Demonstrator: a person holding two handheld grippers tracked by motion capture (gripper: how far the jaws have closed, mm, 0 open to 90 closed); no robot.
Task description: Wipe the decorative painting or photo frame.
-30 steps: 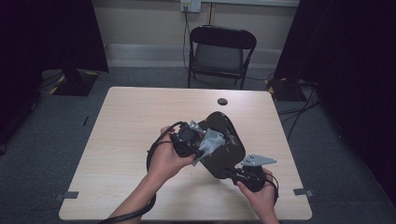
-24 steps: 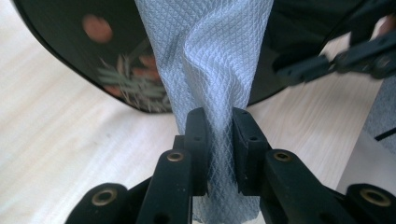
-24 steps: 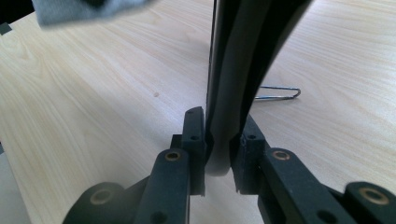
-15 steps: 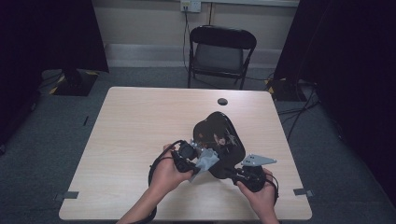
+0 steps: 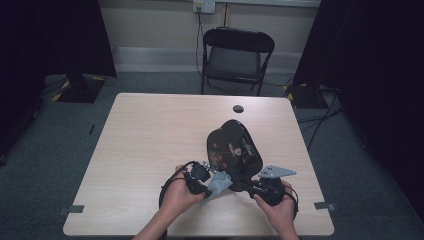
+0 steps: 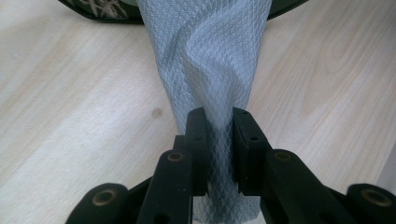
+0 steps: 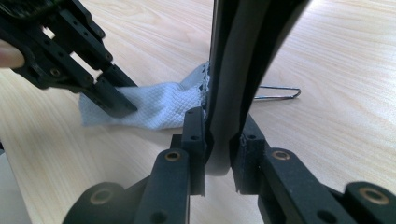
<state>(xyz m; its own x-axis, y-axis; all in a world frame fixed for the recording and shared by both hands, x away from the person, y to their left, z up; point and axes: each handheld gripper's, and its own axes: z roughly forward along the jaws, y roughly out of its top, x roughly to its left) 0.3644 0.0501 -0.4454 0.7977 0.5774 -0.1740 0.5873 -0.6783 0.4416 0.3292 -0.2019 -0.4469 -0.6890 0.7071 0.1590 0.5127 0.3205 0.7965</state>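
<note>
Tray (image 5: 234,152), black lacquered, propped on edge near counter (image 5: 150,145) front edge, rim clamped by right tongs (image 7: 217,135) as steadying hold; grey cloth (image 6: 210,70) pinched in left tongs (image 6: 218,135), pressed against tray, presumably for wiping.

Black tray (image 5: 234,150), pale cloth (image 6: 210,56)

The tray is glossy black with small gold and red motifs; the cloth is light grey-blue with a diamond weave.

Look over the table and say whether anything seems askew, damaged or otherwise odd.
Nothing looks spilled or damaged. One oddity: the black tray is tipped up on edge rather than lying flat, its rim clamped in the right gripper, while the left gripper pinches a grey cloth against it. That looks deliberate, like wiping.
</note>
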